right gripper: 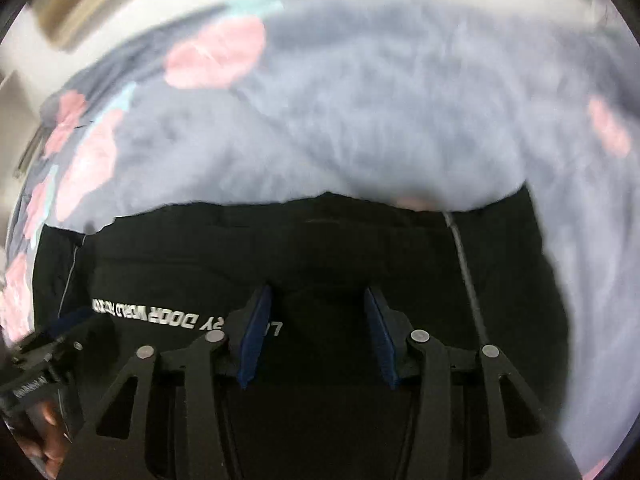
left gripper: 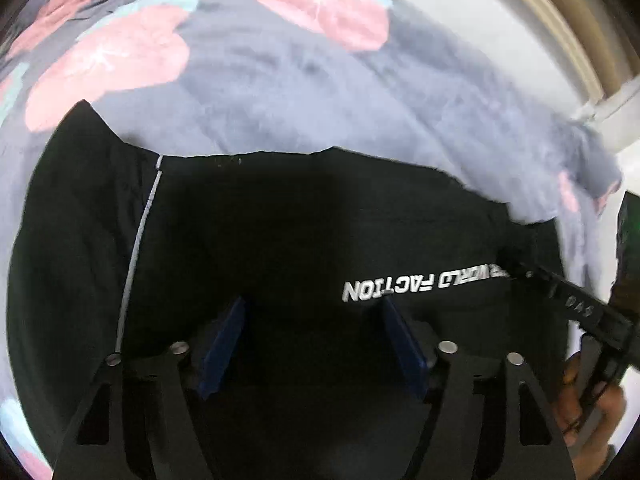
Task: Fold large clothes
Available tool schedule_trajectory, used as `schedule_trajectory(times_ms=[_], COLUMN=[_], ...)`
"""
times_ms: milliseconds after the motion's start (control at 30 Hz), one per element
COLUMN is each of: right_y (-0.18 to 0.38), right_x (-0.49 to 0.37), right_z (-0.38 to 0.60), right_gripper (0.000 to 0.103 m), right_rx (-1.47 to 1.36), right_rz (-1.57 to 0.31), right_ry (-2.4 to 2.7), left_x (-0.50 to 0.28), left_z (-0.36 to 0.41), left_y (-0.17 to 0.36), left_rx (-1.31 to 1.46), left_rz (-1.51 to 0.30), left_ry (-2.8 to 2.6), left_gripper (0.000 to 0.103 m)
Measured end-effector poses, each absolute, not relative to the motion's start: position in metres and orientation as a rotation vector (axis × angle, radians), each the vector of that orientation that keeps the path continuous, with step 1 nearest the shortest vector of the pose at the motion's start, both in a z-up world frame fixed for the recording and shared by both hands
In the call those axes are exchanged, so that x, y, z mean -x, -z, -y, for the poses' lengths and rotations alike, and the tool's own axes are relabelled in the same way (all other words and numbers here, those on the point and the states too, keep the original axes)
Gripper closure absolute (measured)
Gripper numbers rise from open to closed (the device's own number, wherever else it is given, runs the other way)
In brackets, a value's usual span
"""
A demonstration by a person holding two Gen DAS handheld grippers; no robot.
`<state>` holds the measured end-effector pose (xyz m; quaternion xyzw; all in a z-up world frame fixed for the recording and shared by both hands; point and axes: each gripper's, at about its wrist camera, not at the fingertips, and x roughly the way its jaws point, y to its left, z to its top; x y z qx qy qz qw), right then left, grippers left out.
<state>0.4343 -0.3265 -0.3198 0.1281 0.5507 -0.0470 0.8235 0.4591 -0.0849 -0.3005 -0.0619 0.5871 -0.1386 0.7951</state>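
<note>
A black garment [left gripper: 280,232] is lying spread on a bedspread [left gripper: 260,96], filling the lower half of both wrist views. White block lettering is running across it, upside down to the cameras: "WORLD FACTION" [left gripper: 424,284] is showing in the left view, and "DOOR WORLD" [right gripper: 160,314] with a cut-off word beside it in the right view; the remaining letters are sitting behind a blue pad. A thin pale line [left gripper: 136,248], a seam or a cord, is curving down the cloth near one side, and a second one [right gripper: 466,272] is showing in the right view.

The left gripper [left gripper: 312,336] is pointing steeply down over the garment, its blue pads [left gripper: 224,344] standing well apart with nothing pinched between them. The right gripper [right gripper: 316,332] is hanging likewise over the cloth, its blue pads [right gripper: 256,332] parted with only dark fabric showing in the gap; I cannot tell whether either pair is touching the cloth. Each view is catching the other gripper at its edge, with fingers [left gripper: 576,396] of a hand wrapped around the handle.

The bedspread is grey-blue with large pink flowers [left gripper: 120,60] and pale teal leaves, blurred by motion. Beyond it a white wall [left gripper: 460,8] and a beige frame [left gripper: 560,32] are showing.
</note>
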Motion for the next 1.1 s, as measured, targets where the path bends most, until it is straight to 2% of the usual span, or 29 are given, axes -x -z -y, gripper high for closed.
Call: schedule_trajectory(times_ms=[133,367,500,600,733,900,1100], right_y=[0.341,0.323,0.288,0.274,0.278,0.301,0.306], right_x=[-0.436,-0.401,-0.347,-0.309,-0.266,-0.236,-0.232], right_z=[0.341,0.359,0.388,0.402,0.411,0.417,0.424], right_gripper=[0.047,0.045,0.034,0.031,0.02,0.02,0.02], right_rx=[-0.353,-0.382,-0.432,-0.43,-0.362,-0.351,-0.38], right_rz=[-1.18,-1.081,-1.012,-0.998,-1.05,-1.13,-1.108], right_ry=[0.085,-0.004,0.018,0.053,0.114,0.159,0.184], left_x=[-0.457,-0.432,-0.398,-0.369,-0.338,-0.325,-0.328], left_z=[0.089,0.064,0.035,0.005,-0.032,-0.067,-0.082], left_y=[0.3,0.278,0.256,0.246,0.241,0.254,0.267], left_rx=[0.063,0.163,0.22,0.267,0.261,0.306,0.353], left_rz=[-1.236,-1.187,-1.161,-1.142,-1.154,-1.187,-1.2], left_ry=[0.276,0.378,0.409,0.387,0.298,0.196,0.194], left_gripper=[0.02,0.02,0.02,0.02,0.02,0.02,0.02])
